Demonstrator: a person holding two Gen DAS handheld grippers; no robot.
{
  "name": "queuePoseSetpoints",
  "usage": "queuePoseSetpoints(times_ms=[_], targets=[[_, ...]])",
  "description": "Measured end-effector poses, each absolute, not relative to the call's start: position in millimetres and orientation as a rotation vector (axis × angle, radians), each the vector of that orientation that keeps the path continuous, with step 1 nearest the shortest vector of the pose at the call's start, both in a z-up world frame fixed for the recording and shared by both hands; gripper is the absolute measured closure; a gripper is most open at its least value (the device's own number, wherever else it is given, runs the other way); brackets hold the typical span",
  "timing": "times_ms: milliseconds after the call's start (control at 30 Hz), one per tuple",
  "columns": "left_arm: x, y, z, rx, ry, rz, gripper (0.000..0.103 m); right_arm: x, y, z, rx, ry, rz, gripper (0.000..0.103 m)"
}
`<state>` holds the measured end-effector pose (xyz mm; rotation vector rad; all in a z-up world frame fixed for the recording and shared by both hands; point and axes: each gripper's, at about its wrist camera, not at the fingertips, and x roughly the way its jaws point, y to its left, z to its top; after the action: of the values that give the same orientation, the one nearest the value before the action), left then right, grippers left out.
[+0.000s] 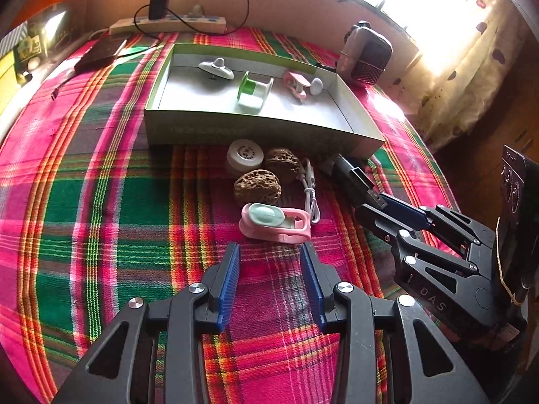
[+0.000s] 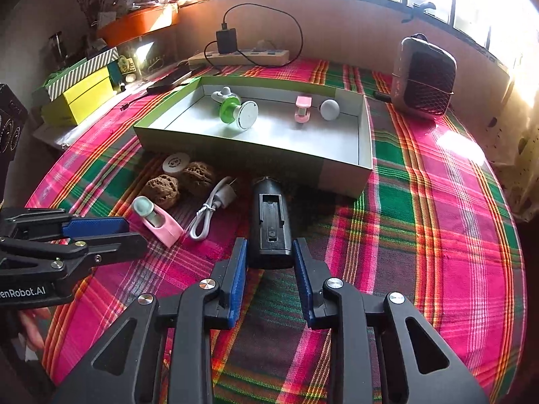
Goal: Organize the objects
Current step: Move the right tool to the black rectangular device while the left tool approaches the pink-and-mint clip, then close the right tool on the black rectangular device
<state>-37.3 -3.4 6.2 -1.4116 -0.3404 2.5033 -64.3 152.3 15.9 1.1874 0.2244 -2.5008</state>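
Four small items in open box (image 2: 337,165), tablecloth (image 2: 438,235)

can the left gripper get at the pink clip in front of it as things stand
Probably yes. The left gripper is open and the pink clip lies just ahead of its fingertips on bare cloth. The walnuts and white cable sit behind and beside it.
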Motion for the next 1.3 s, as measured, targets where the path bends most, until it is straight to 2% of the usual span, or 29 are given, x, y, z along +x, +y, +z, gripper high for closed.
queuePoseSetpoints(times_ms=[700, 1300], targets=[[-46, 12, 6, -1.482, -0.374, 2.522, 0.068, -66, 161, 7, 1.215, 0.223, -2.518, 0.074], [-42, -29, 7, -1.488, -0.443, 2.604, 0.068, -65, 160, 7, 1.211, 0.232, -2.512, 0.074]])
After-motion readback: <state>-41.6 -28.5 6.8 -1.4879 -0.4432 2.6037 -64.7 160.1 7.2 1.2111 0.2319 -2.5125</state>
